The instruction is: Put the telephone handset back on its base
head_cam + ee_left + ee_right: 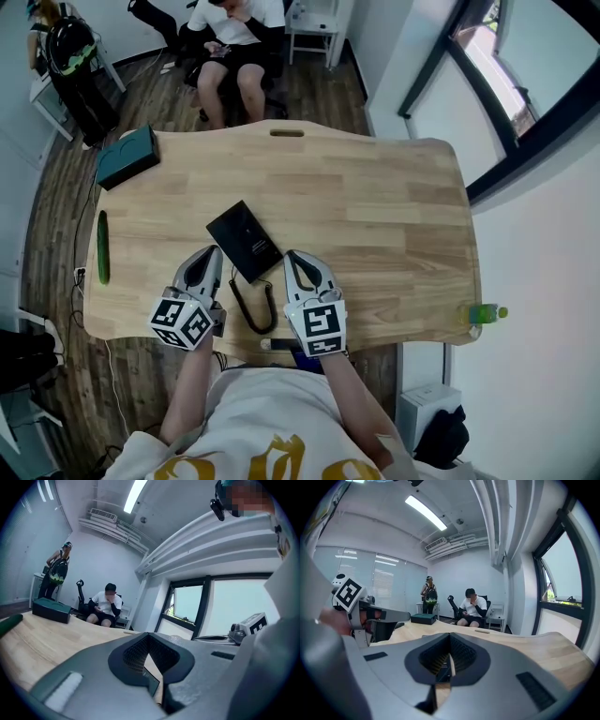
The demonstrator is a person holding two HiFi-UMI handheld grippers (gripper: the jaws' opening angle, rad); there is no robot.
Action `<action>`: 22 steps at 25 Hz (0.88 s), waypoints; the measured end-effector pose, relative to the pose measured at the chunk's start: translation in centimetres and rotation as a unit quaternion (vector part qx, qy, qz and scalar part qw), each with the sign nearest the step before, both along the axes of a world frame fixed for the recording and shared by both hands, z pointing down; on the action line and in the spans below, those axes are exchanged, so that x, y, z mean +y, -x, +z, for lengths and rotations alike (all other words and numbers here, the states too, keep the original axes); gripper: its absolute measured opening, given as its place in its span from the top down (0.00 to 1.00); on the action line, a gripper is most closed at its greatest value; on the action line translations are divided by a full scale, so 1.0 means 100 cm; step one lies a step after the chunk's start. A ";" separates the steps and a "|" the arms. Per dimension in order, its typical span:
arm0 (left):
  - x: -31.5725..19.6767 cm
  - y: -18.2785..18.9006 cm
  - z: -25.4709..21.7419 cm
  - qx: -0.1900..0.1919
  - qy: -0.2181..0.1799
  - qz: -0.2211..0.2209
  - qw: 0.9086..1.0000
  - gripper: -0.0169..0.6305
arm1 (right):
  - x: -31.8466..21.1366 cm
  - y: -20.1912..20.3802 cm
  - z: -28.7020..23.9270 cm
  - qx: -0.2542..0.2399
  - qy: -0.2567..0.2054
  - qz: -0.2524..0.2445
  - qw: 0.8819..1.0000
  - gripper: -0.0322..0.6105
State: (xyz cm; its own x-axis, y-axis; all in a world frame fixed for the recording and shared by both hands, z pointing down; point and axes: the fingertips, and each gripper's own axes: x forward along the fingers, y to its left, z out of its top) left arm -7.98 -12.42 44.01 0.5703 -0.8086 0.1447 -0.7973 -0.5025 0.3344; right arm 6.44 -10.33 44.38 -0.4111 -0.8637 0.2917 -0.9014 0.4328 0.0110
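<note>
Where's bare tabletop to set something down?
Whole right half of the table, from the black telephone to the green bottle. Also the far strip beside the teal box. Crowded: near edge, around the cord, left gripper and right gripper.

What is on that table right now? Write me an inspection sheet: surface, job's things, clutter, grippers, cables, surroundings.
Surface: light wooden table, slot near its far edge.
Job's things: flat black rectangular telephone lies near the front edge; handset and base cannot be told apart.
Clutter: dark teal box at the far left corner; long green cucumber-like thing by the left edge; green bottle at the right edge.
Grippers: left gripper and right gripper flank the telephone, jaws shut, nothing held.
Cables: black cord loops from the telephone towards the near edge.
Surroundings: seated person beyond the table; window at right.
</note>
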 end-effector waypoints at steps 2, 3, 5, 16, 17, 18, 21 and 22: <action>0.004 0.002 -0.005 -0.010 -0.010 -0.007 1.000 0.97 | 0.005 0.001 -0.003 -0.001 -0.004 0.000 1.000 0.94; 0.007 0.004 -0.008 -0.017 -0.016 -0.014 1.000 0.97 | 0.008 0.002 -0.005 -0.001 -0.006 0.000 1.000 0.94; 0.011 0.010 -0.014 -0.031 -0.031 -0.029 0.999 0.97 | 0.013 0.003 -0.007 -0.003 -0.009 0.000 1.000 0.94; 0.033 0.022 -0.021 -0.043 -0.047 -0.036 0.997 0.97 | 0.032 0.007 -0.011 0.005 -0.014 0.000 1.000 0.94; 0.034 0.023 -0.021 -0.043 -0.046 -0.035 0.997 0.97 | 0.033 0.007 -0.011 0.005 -0.014 0.001 1.000 0.94; 0.035 0.024 -0.020 -0.044 -0.046 -0.035 0.997 0.97 | 0.033 0.007 -0.011 0.005 -0.014 0.001 1.000 0.94; 0.036 0.028 -0.019 -0.043 -0.044 -0.038 0.997 0.97 | 0.035 0.008 -0.011 0.006 -0.014 0.002 1.000 0.94; 0.037 0.029 -0.018 -0.043 -0.044 -0.039 0.997 0.97 | 0.035 0.009 -0.010 0.007 -0.014 0.002 1.000 0.94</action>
State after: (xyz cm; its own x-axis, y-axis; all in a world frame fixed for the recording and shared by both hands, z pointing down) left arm -10.86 -8.77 42.16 0.4932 -0.8621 0.1165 -0.8592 -0.4618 0.2201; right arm 5.55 -6.84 43.35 -0.4042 -0.8731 0.2727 -0.9027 0.4288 0.0351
